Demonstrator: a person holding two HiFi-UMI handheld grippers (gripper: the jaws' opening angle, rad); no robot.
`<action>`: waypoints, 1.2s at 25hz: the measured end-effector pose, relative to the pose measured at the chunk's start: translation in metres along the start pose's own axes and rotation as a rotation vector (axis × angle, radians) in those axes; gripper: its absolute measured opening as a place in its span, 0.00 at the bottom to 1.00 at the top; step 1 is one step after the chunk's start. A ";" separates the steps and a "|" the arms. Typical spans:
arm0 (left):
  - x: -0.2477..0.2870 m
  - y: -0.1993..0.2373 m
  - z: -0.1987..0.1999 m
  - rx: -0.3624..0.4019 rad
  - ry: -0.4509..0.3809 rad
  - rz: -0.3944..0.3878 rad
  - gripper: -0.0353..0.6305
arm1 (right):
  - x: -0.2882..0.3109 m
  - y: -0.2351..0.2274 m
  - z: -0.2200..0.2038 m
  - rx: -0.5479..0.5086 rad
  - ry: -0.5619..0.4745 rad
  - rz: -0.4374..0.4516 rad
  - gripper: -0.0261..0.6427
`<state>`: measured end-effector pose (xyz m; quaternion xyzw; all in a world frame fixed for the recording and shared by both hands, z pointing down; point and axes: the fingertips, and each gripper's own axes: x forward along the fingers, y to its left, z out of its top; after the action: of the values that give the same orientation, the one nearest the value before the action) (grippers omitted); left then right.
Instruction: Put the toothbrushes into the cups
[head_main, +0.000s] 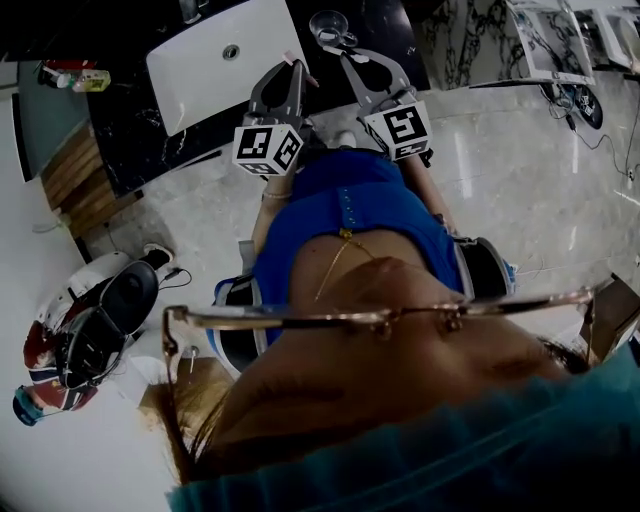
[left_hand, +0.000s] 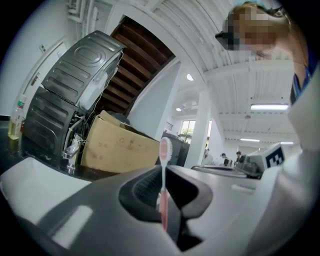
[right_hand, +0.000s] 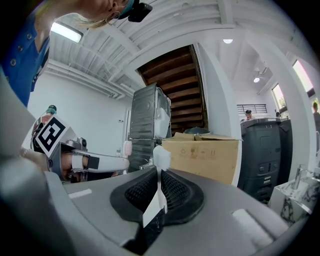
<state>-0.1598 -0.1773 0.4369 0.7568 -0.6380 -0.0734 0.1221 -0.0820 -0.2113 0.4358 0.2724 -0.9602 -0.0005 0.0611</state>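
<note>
A pink toothbrush (left_hand: 164, 170) stands upright between the jaws of my left gripper (left_hand: 165, 187), which is shut on its handle. My right gripper (right_hand: 160, 187) is shut on a white toothbrush (right_hand: 160, 159), bristle head up. In the head view both grippers reach side by side over the black counter, the left gripper (head_main: 296, 66) just left of the right gripper (head_main: 345, 50). A clear glass cup (head_main: 328, 25) stands on the counter just beyond the right gripper's tips. In the right gripper view the left gripper (right_hand: 102, 161) shows at the left with the pink brush head.
A white sink basin (head_main: 225, 50) lies in the black marble counter (head_main: 140, 130), left of the grippers. Small bottles (head_main: 75, 75) stand at the counter's far left. A cardboard box (left_hand: 117, 147) and a grey machine (left_hand: 75, 100) stand beyond. A helmet (head_main: 80, 340) lies on the floor.
</note>
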 end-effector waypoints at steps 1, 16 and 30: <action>0.003 0.003 0.002 0.001 0.002 -0.012 0.08 | 0.004 -0.001 0.001 -0.002 0.002 -0.010 0.07; 0.028 0.061 0.020 -0.032 0.022 -0.101 0.08 | 0.066 -0.036 -0.009 -0.023 0.075 -0.179 0.07; 0.033 0.107 0.014 -0.051 0.068 -0.139 0.08 | 0.103 -0.057 -0.074 0.108 0.171 -0.299 0.08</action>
<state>-0.2594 -0.2277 0.4551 0.7980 -0.5772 -0.0722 0.1576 -0.1304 -0.3116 0.5189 0.4140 -0.8991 0.0652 0.1269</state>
